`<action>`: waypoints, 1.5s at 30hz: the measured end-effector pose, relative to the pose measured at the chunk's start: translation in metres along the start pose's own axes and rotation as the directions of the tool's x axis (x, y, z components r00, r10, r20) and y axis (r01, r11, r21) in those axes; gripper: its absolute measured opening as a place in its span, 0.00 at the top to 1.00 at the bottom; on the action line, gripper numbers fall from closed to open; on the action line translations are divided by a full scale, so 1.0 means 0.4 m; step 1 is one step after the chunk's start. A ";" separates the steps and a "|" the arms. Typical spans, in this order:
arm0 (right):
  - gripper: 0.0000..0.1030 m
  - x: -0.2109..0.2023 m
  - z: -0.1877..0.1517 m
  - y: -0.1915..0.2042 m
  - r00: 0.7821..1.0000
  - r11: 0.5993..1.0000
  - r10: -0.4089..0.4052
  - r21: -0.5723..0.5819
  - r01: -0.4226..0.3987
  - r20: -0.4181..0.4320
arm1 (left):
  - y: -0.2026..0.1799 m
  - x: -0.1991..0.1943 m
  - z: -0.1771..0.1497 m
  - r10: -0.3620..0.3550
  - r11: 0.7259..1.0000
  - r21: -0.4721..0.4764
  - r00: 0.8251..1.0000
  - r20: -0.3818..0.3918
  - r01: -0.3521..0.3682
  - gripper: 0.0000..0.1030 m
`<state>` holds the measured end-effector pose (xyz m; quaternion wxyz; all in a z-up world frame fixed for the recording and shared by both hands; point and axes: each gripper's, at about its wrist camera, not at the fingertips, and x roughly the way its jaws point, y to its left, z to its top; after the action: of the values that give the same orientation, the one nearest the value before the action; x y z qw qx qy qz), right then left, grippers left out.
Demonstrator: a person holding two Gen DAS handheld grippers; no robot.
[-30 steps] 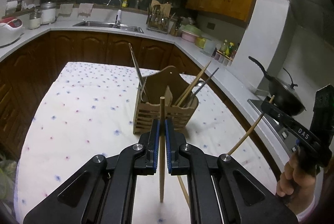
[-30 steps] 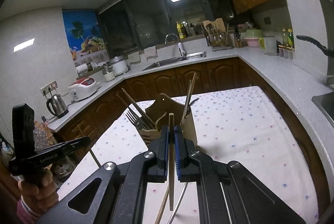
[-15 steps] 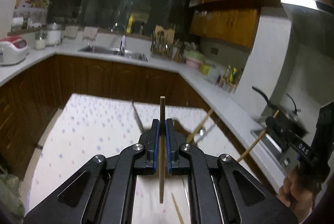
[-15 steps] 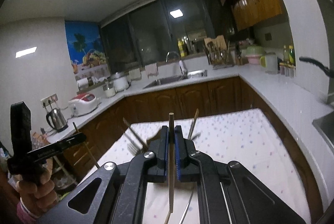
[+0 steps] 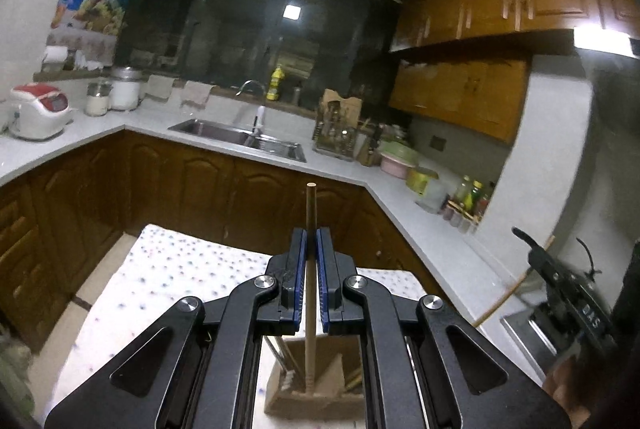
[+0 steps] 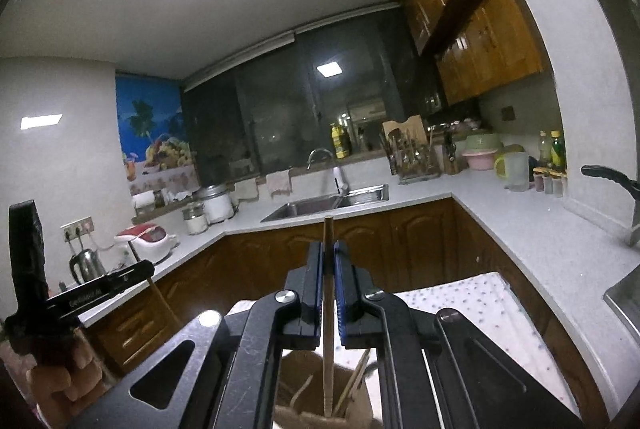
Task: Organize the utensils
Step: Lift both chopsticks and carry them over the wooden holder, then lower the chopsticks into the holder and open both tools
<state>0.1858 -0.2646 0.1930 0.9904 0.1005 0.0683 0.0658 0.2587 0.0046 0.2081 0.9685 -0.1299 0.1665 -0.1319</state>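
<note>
My left gripper (image 5: 311, 235) is shut on a wooden chopstick (image 5: 310, 213) held upright; its lower end reaches down to the wooden utensil holder (image 5: 316, 395) below. My right gripper (image 6: 329, 249) is shut on a second wooden chopstick (image 6: 328, 233), also upright, its lower tip over the same holder (image 6: 308, 413), which holds other utensils. The right gripper also shows at the right edge of the left wrist view (image 5: 560, 281). The left gripper shows at the left edge of the right wrist view (image 6: 100, 287).
The holder stands on a table with a white dotted cloth (image 5: 168, 269). Behind it runs an L-shaped counter with a sink (image 5: 240, 137), a rice cooker (image 5: 38, 111), a knife rack (image 5: 340, 125) and bottles (image 5: 468, 197). A pan handle (image 6: 608, 177) is on the right.
Both grippers have risen and tilted up over the holder, so the table has dropped low in both views. Each still grips its chopstick.
</note>
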 end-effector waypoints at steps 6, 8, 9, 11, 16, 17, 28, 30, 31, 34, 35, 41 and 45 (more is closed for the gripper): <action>0.95 0.060 -0.045 -0.002 1.000 1.000 -0.028 0.004 0.028 -0.008 | 0.033 0.082 -0.056 0.040 0.998 -0.056 0.999 -0.032 -0.042 0.95; 0.95 0.074 -0.073 -0.003 0.999 0.999 -0.038 0.003 0.038 -0.023 | 0.043 0.107 -0.081 0.047 0.997 -0.052 0.997 -0.055 -0.050 0.95; 0.95 0.080 -0.082 -0.007 0.999 0.999 -0.041 0.002 0.041 -0.031 | 0.046 0.115 -0.093 0.048 0.997 -0.053 0.997 -0.066 -0.052 0.95; 0.95 0.091 -0.105 -0.012 0.998 0.999 -0.042 0.006 0.043 -0.050 | 0.058 0.131 -0.116 0.049 0.997 -0.056 0.995 -0.089 -0.054 0.95; 0.95 0.110 -0.150 -0.031 0.994 0.999 -0.046 0.019 0.049 -0.097 | 0.070 0.148 -0.166 0.043 0.997 -0.050 0.990 -0.132 -0.050 0.94; 0.95 0.112 -0.159 -0.033 0.993 0.999 -0.047 0.019 0.050 -0.109 | 0.066 0.151 -0.175 0.044 0.998 -0.044 0.989 -0.140 -0.051 0.95; 0.95 0.144 -0.230 -0.044 0.976 0.998 -0.047 0.024 0.053 -0.211 | 0.045 0.137 -0.179 0.048 0.999 0.020 0.990 -0.136 -0.046 0.94; 0.95 0.144 -0.232 -0.043 0.976 0.998 -0.042 0.030 0.050 -0.215 | 0.043 0.137 -0.177 0.048 0.999 0.019 0.989 -0.137 -0.046 0.94; 0.95 0.142 -0.232 -0.043 0.975 0.998 -0.042 0.032 0.050 -0.218 | 0.042 0.137 -0.176 0.048 0.999 0.017 0.989 -0.138 -0.046 0.94; 0.94 0.141 -0.231 -0.045 0.974 0.998 -0.044 0.034 0.053 -0.222 | 0.042 0.137 -0.176 0.050 0.999 0.023 0.989 -0.136 -0.048 0.94; 0.94 0.141 -0.231 -0.044 0.974 0.998 -0.043 0.035 0.052 -0.222 | 0.042 0.137 -0.176 0.049 0.999 0.021 0.989 -0.137 -0.047 0.94; 0.94 0.145 -0.223 -0.052 0.972 0.997 -0.042 0.050 0.055 -0.232 | 0.048 0.137 -0.175 0.041 0.999 0.017 0.988 -0.147 -0.039 0.94; 0.90 0.141 -0.212 -0.057 0.973 0.997 -0.035 0.062 0.050 -0.227 | 0.050 0.134 -0.174 0.038 0.999 0.013 0.988 -0.151 -0.037 0.94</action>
<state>0.2313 -0.2626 0.0988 0.9735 0.1242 0.1846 0.0531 0.2871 -0.0072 0.1233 0.9560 -0.1116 0.2414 -0.1239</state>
